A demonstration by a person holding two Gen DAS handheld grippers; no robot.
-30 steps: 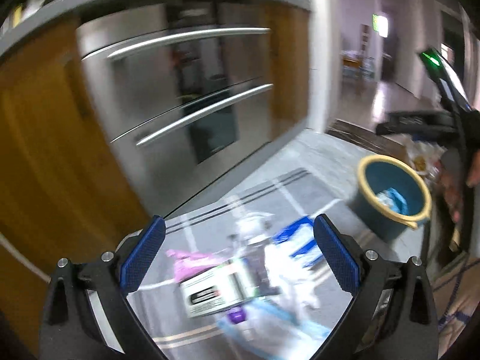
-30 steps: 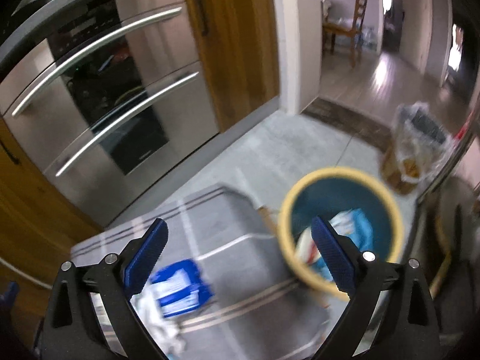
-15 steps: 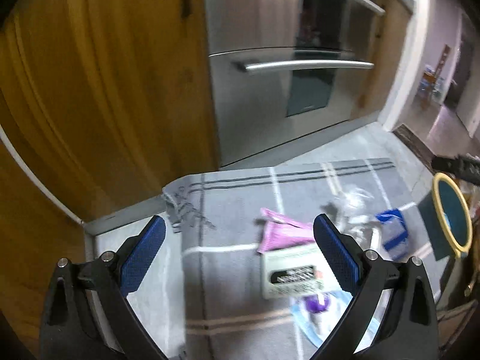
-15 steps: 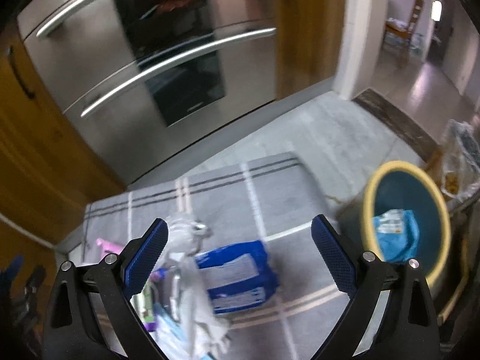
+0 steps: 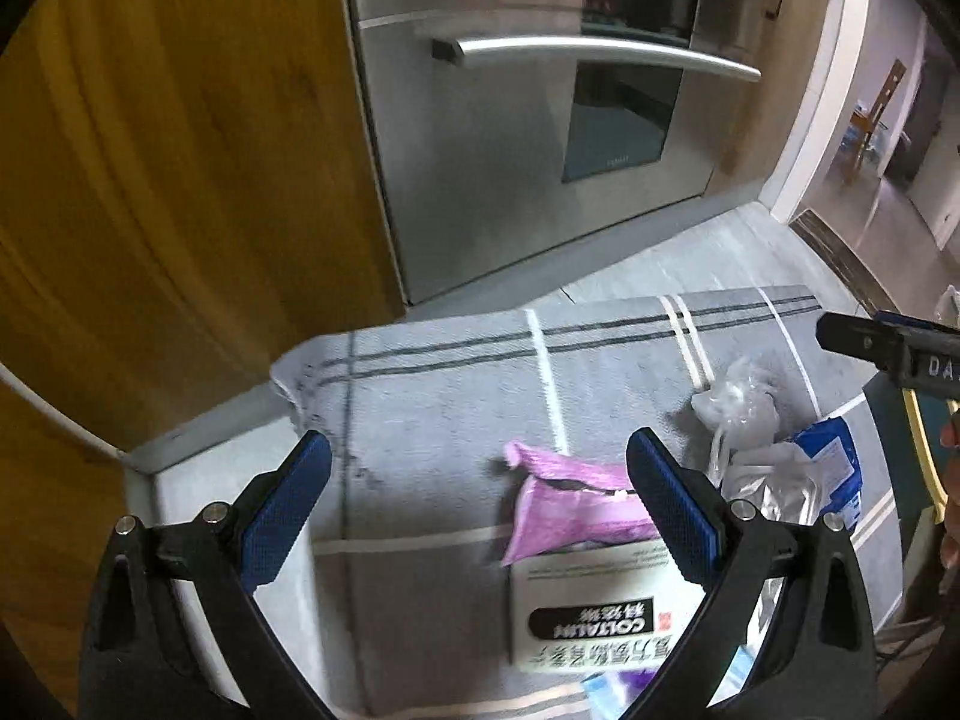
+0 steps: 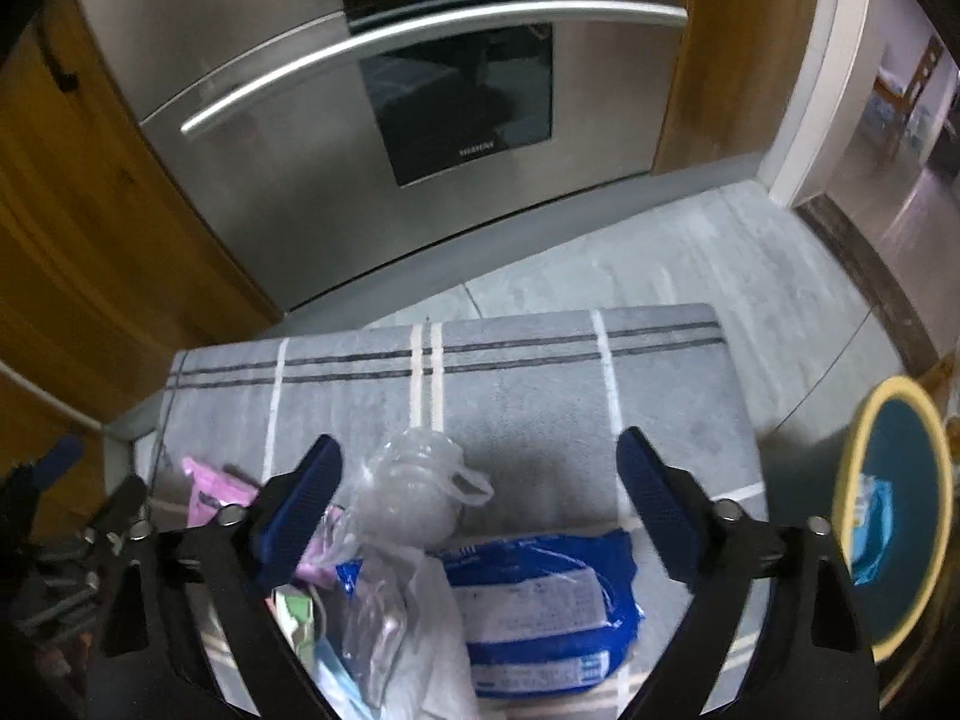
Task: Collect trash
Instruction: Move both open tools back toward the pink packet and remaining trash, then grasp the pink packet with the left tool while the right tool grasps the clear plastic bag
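Left cabinet: we see a warm brown wooden cabinet front [image 5: 180,180] filling the left side of both views.
Oven: we see a stainless steel built-in oven with a dark glass window and long bar handles [image 6: 420,108] behind the mat.
Mat: we see a grey floor mat with white and dark stripes [image 6: 528,408] lying on the pale tiled floor [image 6: 690,252] in front of the oven, its left corner rumpled in the left wrist view.
Left gripper: our left gripper [image 5: 477,510], with blue ribbed pads, stands wide apart over the mat and grips nothing; the right pad overlaps the pink pouch in the picture, and we cannot tell whether it touches.
Pink pouch: we see a torn pink plastic pouch [image 5: 570,504] on the mat, resting against a white carton with black lettering [image 5: 576,618] just below it.
Clear bag: we see a crumpled clear plastic bag [image 6: 414,492] right of the pouch, lying partly over the blue packet.
Blue packet: we see a blue and white plastic packet [image 6: 540,606] flat on the mat, between our right fingers in the picture.
Right gripper: our right gripper [image 6: 480,510] has just been closing a little, yet its jaws are still apart above the packet and bag, pressing on neither.
Bin: we see a teal round bin with a yellow rim [image 6: 900,510] just off the mat's right edge, a blue wrapper inside.
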